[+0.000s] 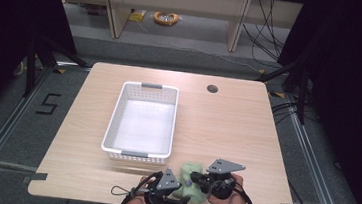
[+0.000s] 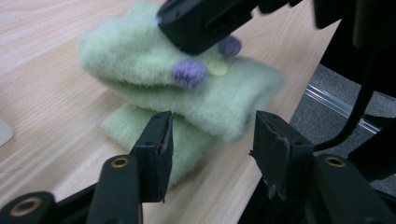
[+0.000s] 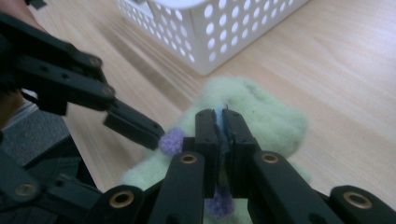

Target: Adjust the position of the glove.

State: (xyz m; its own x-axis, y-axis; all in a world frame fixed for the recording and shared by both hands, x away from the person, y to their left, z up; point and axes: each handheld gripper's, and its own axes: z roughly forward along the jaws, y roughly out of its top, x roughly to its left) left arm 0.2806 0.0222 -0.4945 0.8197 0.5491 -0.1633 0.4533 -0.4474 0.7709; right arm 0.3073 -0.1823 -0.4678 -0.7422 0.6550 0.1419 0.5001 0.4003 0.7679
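Right gripper (image 3: 219, 140) is clamped on the fluffy green sock (image 3: 261, 116) near the table's (image 1: 246, 138) front edge, pinning it so the left gripper (image 2: 210, 140), jaws apart around its lower fold, can grab it beside the white basket (image 1: 117, 121).

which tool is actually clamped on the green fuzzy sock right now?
The right tool: its jaws are pinched shut on a fold of the green sock. The left tool has its jaws apart around the sock's end, not pressing on it.

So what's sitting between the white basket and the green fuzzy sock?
Nothing: bare wooden table separates the white basket from the green fuzzy sock, seen in the right gripper view.
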